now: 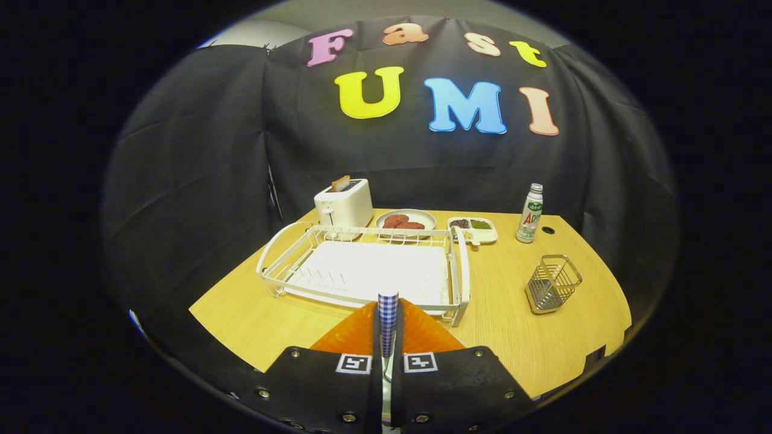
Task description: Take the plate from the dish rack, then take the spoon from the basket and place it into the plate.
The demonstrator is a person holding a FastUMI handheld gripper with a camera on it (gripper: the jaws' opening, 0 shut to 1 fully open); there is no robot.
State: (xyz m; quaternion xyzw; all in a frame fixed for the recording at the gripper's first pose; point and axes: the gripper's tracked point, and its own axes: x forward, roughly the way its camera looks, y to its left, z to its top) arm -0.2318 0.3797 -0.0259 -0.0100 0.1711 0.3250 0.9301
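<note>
Spoon (388,319), its checked handle sticking up, is being pinched between the closed fingers of the gripper (386,355), hanging over the orange plate (422,334) before the rack (461,274). It is looking light, stiff and slippery; the handle is offering the grip.

Staged kitchen booth, black cloth wall (199,181) hanging round a wooden counter (512,325), white dish rack (362,271) sitting on it, toaster (345,205), plate of patties (405,220), drink bottle (531,214), wire basket (552,283) standing nearby
</note>
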